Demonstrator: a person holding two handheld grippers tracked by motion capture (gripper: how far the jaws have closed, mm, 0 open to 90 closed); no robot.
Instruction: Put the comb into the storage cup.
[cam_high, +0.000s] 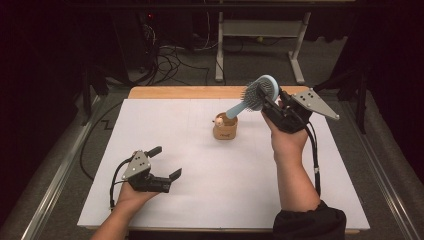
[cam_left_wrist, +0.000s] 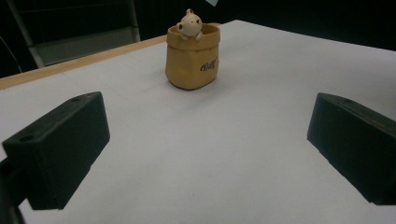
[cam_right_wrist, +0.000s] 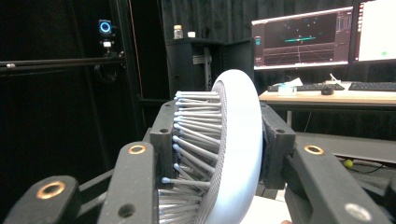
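- High view: the right gripper (cam_high: 266, 101) pinches the blue hairbrush (cam_high: 260, 94) by its head, handle slanting toward 8 o'clock into the tan cup (cam_high: 225, 128); the left gripper (cam_high: 165, 162) rests spread.
- Left gripper view: the cup stands at 12 o'clock, well apart.
- Right gripper view: the jaws clamp the brush head at 12 o'clock.

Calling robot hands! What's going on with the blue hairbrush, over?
Right gripper shut on the light blue hairbrush by its bristled head, handle tip at the tan pot with a little bear. Left gripper open, low over the white table. Nothing in the way.

I see a dark room: grey floor (cam_high: 260, 62) with tangled cables (cam_high: 170, 62), lit monitors (cam_right_wrist: 303, 37) on a desk (cam_right_wrist: 327, 99) behind.
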